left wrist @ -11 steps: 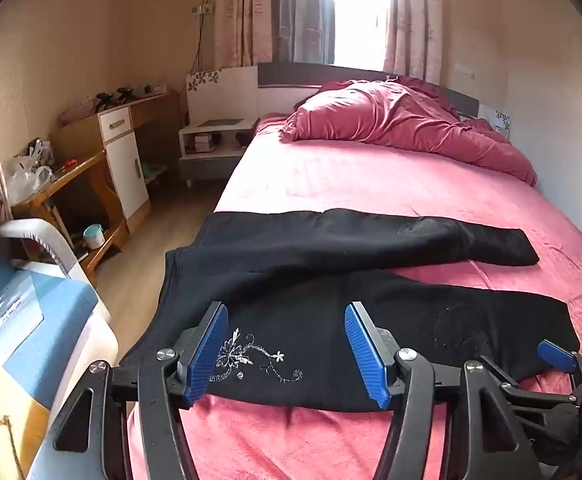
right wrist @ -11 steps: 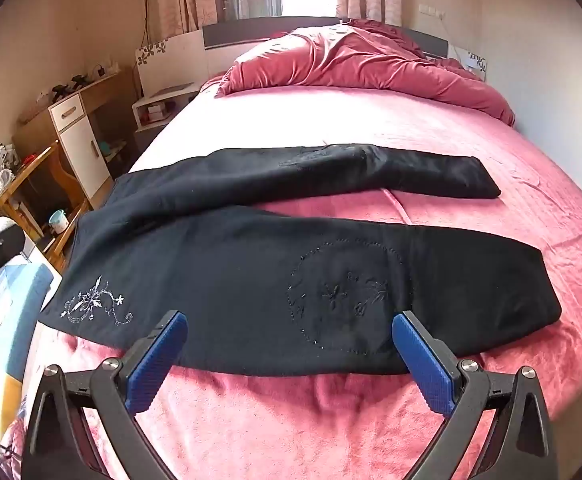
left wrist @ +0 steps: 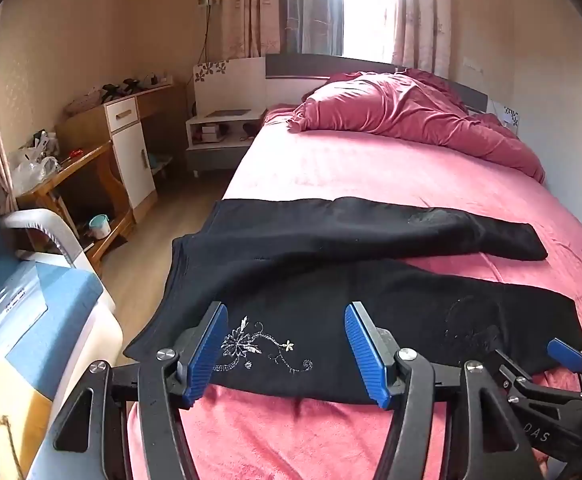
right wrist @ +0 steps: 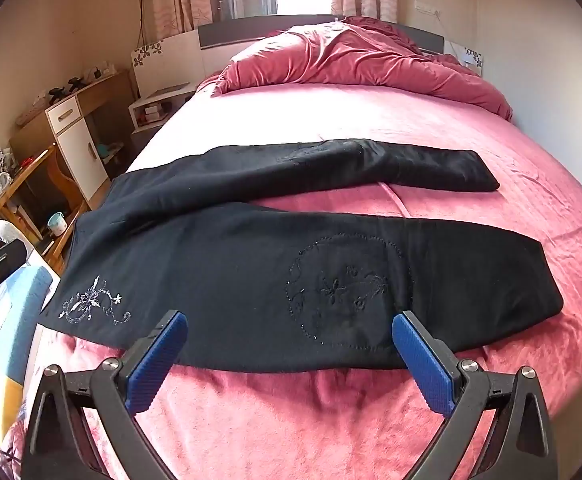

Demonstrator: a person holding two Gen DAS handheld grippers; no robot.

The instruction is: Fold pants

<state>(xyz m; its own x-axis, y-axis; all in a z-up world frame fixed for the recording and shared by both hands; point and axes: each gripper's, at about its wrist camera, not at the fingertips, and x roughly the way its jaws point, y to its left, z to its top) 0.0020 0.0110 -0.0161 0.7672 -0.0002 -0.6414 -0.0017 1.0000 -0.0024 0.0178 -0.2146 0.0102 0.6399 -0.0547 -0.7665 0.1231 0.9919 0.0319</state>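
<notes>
Black pants (right wrist: 251, 272) lie flat across the pink bed (right wrist: 331, 420), waist at the left, both legs spread apart and pointing right. They also show in the left wrist view (left wrist: 331, 292). A white floral embroidery (left wrist: 259, 350) marks the near hip. My left gripper (left wrist: 287, 350) is open and empty, hovering over the near edge by that embroidery. My right gripper (right wrist: 291, 360) is open and empty, above the near leg's front edge by a dark stitched circle (right wrist: 343, 288). Its blue fingertip (left wrist: 565, 354) shows at the right of the left wrist view.
A crumpled pink duvet (right wrist: 351, 60) lies at the headboard. A nightstand (left wrist: 219, 136), a wooden desk with a white cabinet (left wrist: 127, 148) and a blue-cushioned chair (left wrist: 39, 308) stand left of the bed. A wall runs along the bed's right side.
Both grippers have moved slightly forward and lower toward the near edge of the pants. The pants have not moved.
</notes>
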